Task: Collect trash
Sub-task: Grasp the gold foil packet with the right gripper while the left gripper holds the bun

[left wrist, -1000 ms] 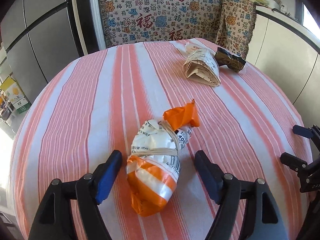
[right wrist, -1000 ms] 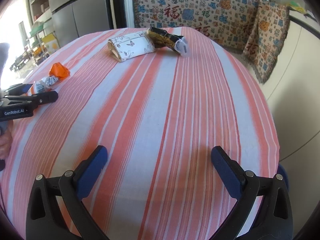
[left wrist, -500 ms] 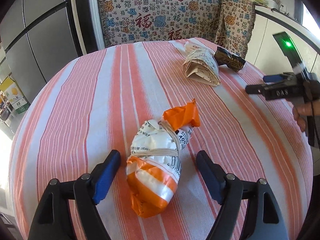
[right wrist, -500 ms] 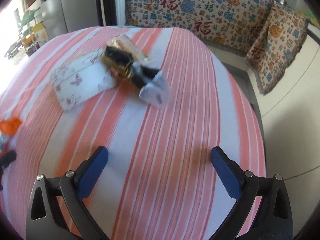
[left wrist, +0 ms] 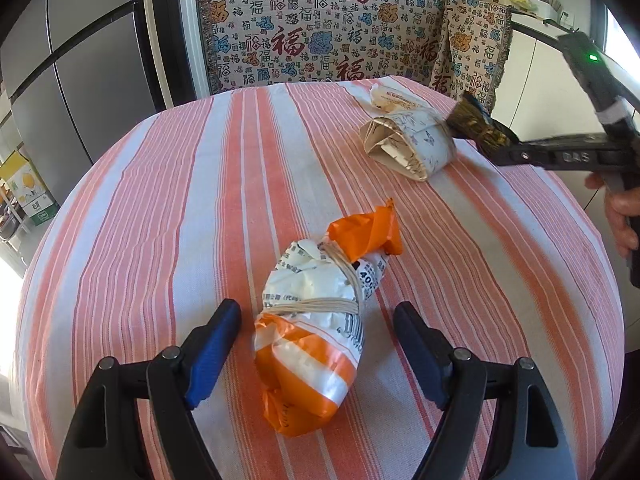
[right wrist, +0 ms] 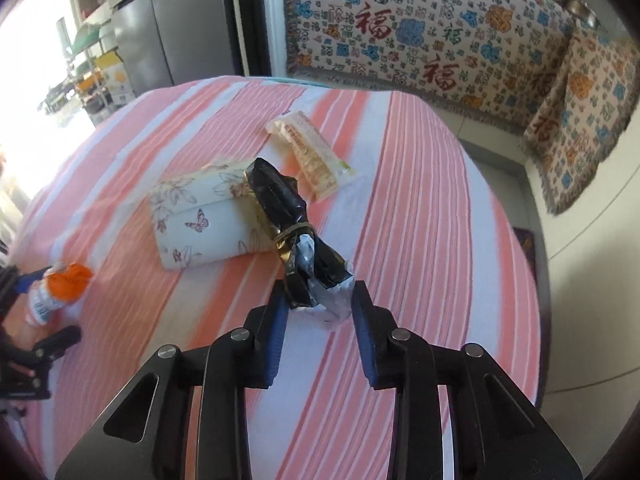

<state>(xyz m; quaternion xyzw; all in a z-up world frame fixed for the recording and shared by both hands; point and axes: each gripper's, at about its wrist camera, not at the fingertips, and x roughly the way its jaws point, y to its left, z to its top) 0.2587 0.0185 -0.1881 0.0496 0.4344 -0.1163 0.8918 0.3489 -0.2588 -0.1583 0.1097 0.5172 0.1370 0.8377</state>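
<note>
A round table (left wrist: 168, 200) under a pink-and-white striped cloth carries all the trash. Near its middle lies the orange-and-white bag (left wrist: 316, 316), bound with rubber bands. The left gripper (left wrist: 318, 344) hovers with its jaws wide on either side of the bag, apart from it. Beyond the bag, toward the far edge, sits a butterfly-print packet (right wrist: 208, 220). Against that packet leans the black foil wrapper (right wrist: 296, 248); the right gripper (right wrist: 318, 312) is closing on its near end, pads at its sides.
</note>
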